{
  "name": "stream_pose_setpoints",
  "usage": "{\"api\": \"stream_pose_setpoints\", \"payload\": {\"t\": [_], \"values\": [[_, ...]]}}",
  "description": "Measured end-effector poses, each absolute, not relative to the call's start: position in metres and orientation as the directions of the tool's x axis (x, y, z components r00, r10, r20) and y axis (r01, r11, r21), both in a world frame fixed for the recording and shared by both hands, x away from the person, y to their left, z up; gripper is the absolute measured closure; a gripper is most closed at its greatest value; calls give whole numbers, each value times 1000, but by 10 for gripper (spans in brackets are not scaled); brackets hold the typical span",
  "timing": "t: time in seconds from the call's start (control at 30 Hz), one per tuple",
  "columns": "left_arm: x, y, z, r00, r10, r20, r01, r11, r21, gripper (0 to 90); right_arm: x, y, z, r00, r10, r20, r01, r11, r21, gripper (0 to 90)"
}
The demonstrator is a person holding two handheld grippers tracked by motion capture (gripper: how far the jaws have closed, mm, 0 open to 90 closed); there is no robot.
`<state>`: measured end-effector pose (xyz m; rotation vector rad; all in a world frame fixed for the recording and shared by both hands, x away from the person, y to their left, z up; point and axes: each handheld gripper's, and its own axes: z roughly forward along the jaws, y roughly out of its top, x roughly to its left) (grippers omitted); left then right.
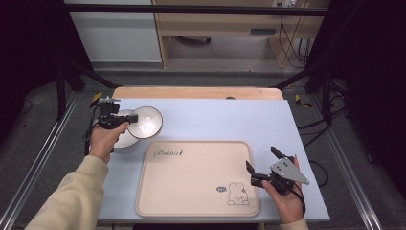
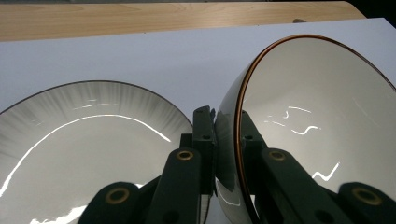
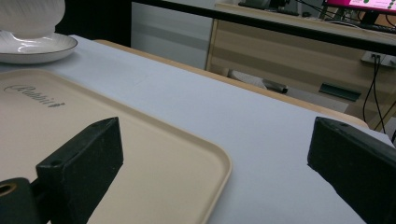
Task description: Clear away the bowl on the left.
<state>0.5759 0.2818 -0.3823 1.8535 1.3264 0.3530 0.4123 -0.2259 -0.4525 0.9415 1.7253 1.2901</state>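
A white bowl (image 1: 146,122) with a thin brown rim hangs tilted on its side just above the table at the left. My left gripper (image 1: 131,118) is shut on its rim; in the left gripper view one jaw lies inside the bowl (image 2: 317,107) and one outside, at the left gripper (image 2: 223,119). Below and to the left lies a white plate (image 1: 123,140) with a dark rim, also the plate (image 2: 84,135). My right gripper (image 1: 261,158) stands open over the right edge of a beige tray (image 1: 191,177), nothing between its jaws (image 3: 215,140).
The beige tray (image 3: 140,154), printed with a rabbit, lies on a pale blue sheet (image 1: 230,120) that covers a wooden table (image 1: 196,92). Black frame rails and a dark floor surround the table. A wooden desk (image 3: 289,51) with cables stands beyond the far edge.
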Motion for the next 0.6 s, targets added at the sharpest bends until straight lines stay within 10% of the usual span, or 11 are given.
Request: {"api": "stream_pose_setpoints", "payload": {"t": [0.6], "values": [[566,240,-379,504,834,-223,641,-188,744,823,412,-229,-452,-400,900,-171,77,219,973,37]]}}
